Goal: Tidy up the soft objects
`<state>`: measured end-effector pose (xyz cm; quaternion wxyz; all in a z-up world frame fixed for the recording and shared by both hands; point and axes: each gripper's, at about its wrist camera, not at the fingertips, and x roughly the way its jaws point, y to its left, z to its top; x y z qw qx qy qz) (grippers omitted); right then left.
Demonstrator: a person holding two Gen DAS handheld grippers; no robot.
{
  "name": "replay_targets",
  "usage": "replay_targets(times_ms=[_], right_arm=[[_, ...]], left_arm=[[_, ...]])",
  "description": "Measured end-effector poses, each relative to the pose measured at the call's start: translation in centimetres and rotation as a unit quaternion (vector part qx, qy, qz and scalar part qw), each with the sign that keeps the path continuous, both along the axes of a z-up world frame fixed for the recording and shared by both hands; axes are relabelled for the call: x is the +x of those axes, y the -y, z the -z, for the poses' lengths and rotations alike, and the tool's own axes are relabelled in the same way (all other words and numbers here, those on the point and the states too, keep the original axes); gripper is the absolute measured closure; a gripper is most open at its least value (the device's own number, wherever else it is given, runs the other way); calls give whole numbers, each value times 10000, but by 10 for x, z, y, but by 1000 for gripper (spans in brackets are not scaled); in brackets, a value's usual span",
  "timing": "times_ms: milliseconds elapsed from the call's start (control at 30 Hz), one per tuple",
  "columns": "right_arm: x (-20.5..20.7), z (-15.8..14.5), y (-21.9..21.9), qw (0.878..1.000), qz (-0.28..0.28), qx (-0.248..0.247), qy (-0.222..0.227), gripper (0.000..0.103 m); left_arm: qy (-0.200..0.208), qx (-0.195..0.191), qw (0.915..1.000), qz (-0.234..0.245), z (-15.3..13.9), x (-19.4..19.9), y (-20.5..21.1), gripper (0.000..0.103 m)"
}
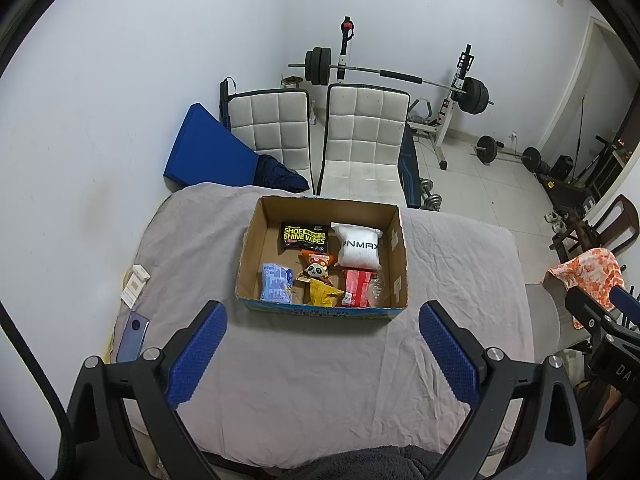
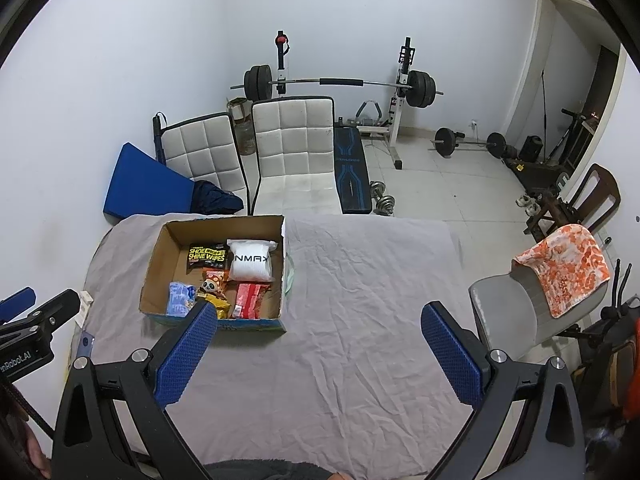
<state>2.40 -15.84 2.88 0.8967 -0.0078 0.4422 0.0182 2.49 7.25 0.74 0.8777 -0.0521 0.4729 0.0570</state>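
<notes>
We hold the left hand-held gripper (image 1: 320, 344) and the right hand-held gripper (image 2: 318, 346) with fingers spread wide, both empty, above the grey sheet (image 1: 304, 380) covering the bench. The cardboard box (image 1: 256, 240) on it contains a shoe wipes pack (image 1: 305, 234), a white pouch (image 1: 357, 249), a panda toy (image 1: 317, 270), a blue packet (image 1: 275, 284), a yellow packet (image 1: 325, 294) and a red packet (image 1: 357, 288).

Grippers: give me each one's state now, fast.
Left gripper: open, holding nothing, above the grey sheet.
Right gripper: open, holding nothing.
</notes>
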Motion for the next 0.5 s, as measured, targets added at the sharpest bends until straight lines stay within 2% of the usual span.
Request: replay_targets(times_ms=[500], right_arm=[[6, 0, 1, 9999, 86, 29, -43, 0]], left_arm=[[-4, 13, 10000, -36, -1, 1, -2, 4]])
